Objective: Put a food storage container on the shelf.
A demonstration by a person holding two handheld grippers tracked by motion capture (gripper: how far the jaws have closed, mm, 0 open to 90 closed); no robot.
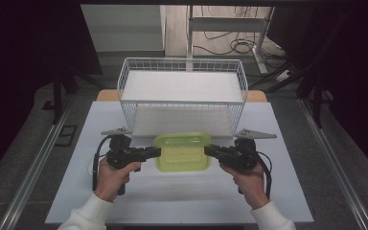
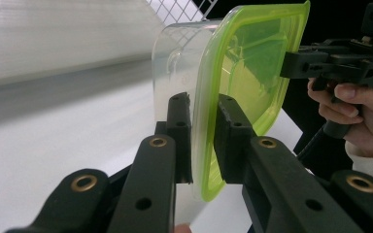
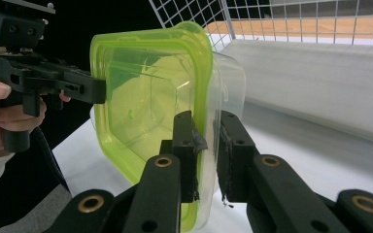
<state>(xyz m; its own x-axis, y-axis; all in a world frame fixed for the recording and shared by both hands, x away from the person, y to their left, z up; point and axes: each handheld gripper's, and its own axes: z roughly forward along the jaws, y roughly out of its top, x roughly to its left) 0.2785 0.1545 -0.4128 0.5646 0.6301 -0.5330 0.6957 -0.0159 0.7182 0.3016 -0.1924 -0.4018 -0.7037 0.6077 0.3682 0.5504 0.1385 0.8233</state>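
Observation:
A clear plastic container with a lime-green lid (image 1: 182, 152) hangs just above the white table, held from both sides. My left gripper (image 1: 156, 153) is shut on its left rim, and my right gripper (image 1: 208, 151) is shut on its right rim. In the left gripper view the jaws pinch the green lid edge (image 2: 205, 145) with the clear tub (image 2: 175, 58) behind it, and the other gripper (image 2: 291, 65) grips the far edge. In the right gripper view the container (image 3: 150, 97) sits between the pads, and the opposite gripper (image 3: 97, 90) clamps its far side.
A white wire basket (image 1: 182, 96) with a white shelf inside stands right behind the container. The white tabletop (image 1: 182, 196) stretches toward the person. Grey floor and metal rails run along both sides, and a desk frame with cables stands at the back.

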